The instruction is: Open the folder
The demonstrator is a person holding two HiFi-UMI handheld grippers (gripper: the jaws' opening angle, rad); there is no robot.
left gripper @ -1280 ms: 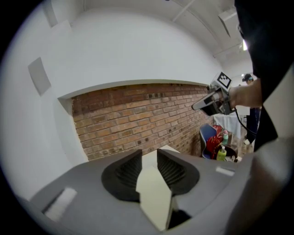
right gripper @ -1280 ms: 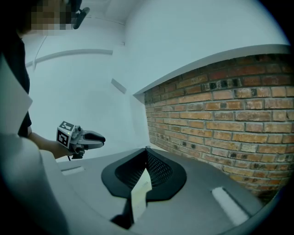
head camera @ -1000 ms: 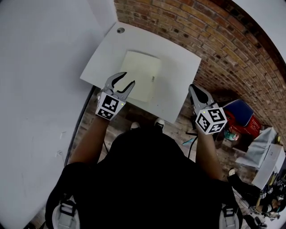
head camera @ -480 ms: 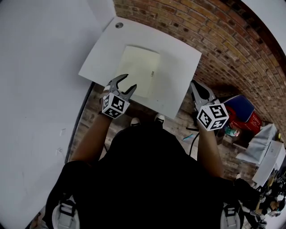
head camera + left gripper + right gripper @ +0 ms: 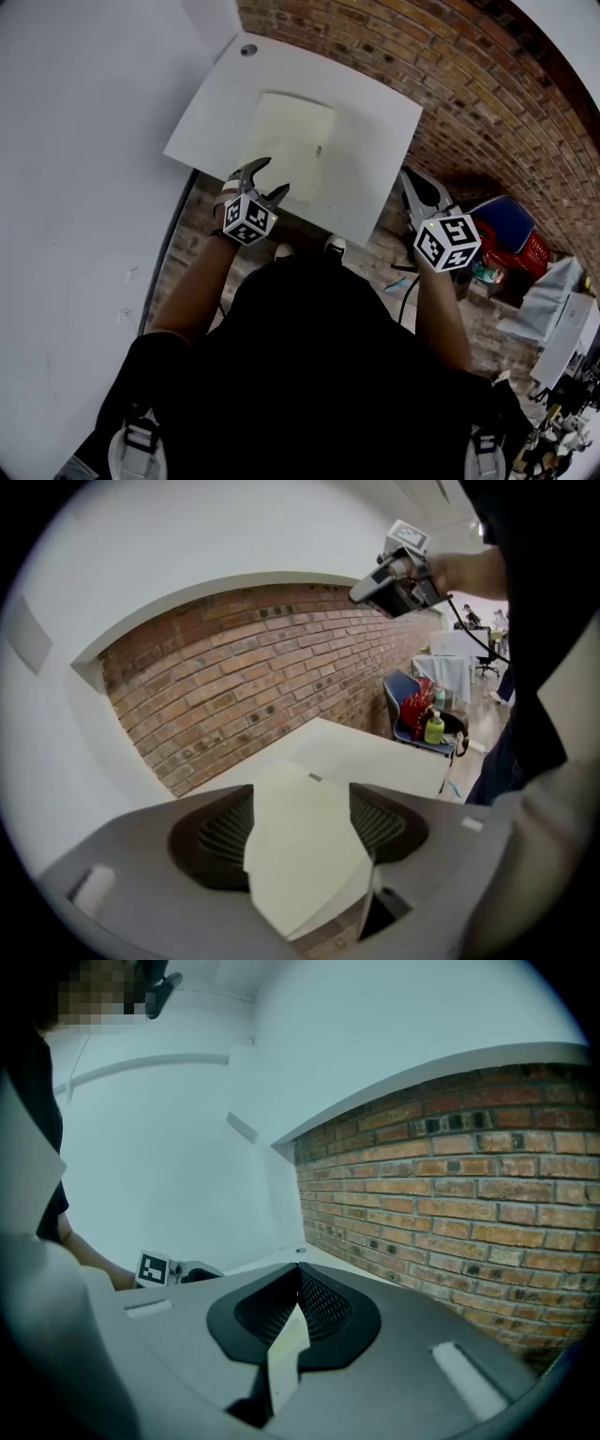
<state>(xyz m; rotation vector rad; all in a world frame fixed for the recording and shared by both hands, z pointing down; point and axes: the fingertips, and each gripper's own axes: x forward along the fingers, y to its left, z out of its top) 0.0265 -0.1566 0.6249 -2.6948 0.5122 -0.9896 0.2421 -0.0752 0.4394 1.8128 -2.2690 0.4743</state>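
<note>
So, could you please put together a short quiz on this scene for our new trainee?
1. True or false: the folder lies closed on the white table.
2. How do the left gripper's jaws stand? A) shut on the folder B) apart, gripping nothing C) shut on the table's edge
3. In a few words: where is the right gripper relative to the table?

Key
1. True.
2. B. The jaws have just been opening. The folder shows between them, untouched.
3. Off the table, beside its right edge in the head view, jaws together.
</note>
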